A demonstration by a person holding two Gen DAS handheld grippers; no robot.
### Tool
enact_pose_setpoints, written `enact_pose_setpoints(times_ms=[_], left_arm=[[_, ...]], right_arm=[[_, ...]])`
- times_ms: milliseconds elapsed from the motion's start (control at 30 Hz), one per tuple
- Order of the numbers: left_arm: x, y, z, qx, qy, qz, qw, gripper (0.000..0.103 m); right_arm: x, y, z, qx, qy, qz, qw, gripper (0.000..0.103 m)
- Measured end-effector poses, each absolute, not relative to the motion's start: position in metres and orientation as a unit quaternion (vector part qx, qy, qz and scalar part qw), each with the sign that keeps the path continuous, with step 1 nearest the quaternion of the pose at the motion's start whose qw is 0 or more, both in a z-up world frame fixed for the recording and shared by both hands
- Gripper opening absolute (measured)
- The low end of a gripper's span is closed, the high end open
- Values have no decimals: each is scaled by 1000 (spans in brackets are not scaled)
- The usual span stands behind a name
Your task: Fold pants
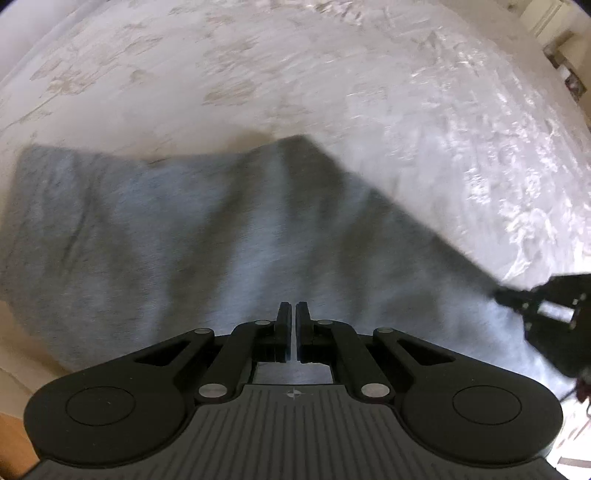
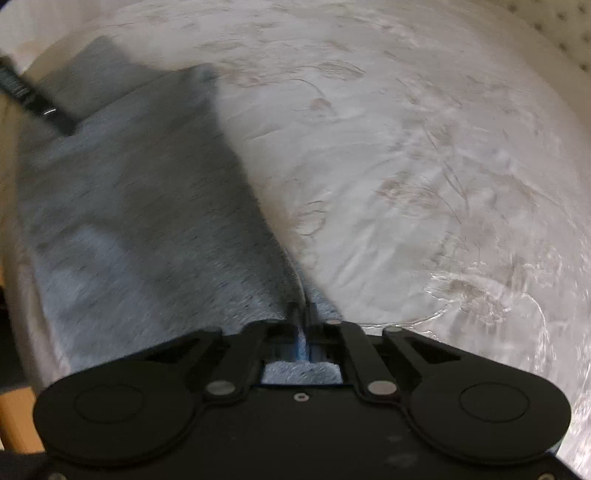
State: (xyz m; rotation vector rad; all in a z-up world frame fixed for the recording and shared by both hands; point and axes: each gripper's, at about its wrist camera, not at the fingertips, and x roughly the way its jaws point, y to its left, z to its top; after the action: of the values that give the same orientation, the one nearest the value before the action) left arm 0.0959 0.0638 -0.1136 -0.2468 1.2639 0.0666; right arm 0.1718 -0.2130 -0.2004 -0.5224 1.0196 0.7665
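Observation:
Grey heathered pants [image 1: 177, 229] lie on a pale patterned bedspread [image 1: 258, 74], partly lifted toward both grippers. My left gripper [image 1: 293, 314] is shut on the near edge of the pants, with cloth showing between its fingers. My right gripper [image 2: 303, 314] is shut on another edge of the pants [image 2: 140, 206], with cloth pinched between its fingers. The right gripper also shows at the right edge of the left wrist view [image 1: 506, 295], holding the cloth's corner. The left gripper shows as a dark shape at the far left of the right wrist view [image 2: 33, 99]. Both views are motion-blurred.
The bedspread [image 2: 406, 166] stretches wide beyond the pants. A wooden edge [image 1: 14, 443] shows at the lower left. Furniture [image 1: 561, 55] stands at the far right past the bed. A tufted headboard [image 2: 565, 33] is at the upper right.

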Motion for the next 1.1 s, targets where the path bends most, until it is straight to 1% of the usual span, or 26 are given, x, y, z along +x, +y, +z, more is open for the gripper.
enact_pose_setpoints(times_ms=[133, 267, 367, 433, 500, 567, 633, 700, 867, 900, 933, 967, 1067, 1100], left_arm=[[114, 32, -105, -120, 575, 19, 809, 4], [140, -4, -111, -118, 571, -12, 812, 4], [156, -31, -121, -101, 565, -33, 818, 4], [167, -46, -136, -91, 576, -42, 811, 4], [174, -55, -156, -70, 602, -34, 795, 4], [175, -57, -175, -57, 628, -19, 776, 4], [171, -53, -182, -64, 635, -13, 770, 4], [167, -49, -183, -73, 635, -9, 769, 4], [162, -43, -182, -80, 635, -2, 769, 4], [162, -42, -179, -82, 634, -1, 769, 4], [164, -42, -178, -84, 634, 0, 769, 4], [163, -41, -178, -85, 634, 2, 768, 4], [160, -37, -174, -92, 634, 5, 768, 4], [159, -36, -174, -95, 633, 6, 768, 4]], right_arm=[[153, -222, -191, -220, 460, 383, 770, 3], [138, -224, -201, -206, 468, 397, 763, 3], [137, -226, -206, -188, 476, 389, 766, 3], [143, -230, -206, -168, 482, 384, 770, 4], [149, -235, -204, -151, 482, 379, 775, 9], [160, -244, -197, -121, 473, 368, 791, 20], [176, -256, -192, -75, 472, 345, 808, 26], [193, -264, -192, -45, 476, 326, 815, 27], [215, -245, -207, -89, 494, 355, 789, 27], [217, -237, -212, -104, 499, 368, 778, 28], [217, -229, -217, -122, 501, 379, 768, 32], [215, -223, -221, -138, 501, 384, 763, 34], [217, -213, -232, -159, 507, 393, 750, 35], [215, -210, -233, -164, 506, 395, 749, 29]])
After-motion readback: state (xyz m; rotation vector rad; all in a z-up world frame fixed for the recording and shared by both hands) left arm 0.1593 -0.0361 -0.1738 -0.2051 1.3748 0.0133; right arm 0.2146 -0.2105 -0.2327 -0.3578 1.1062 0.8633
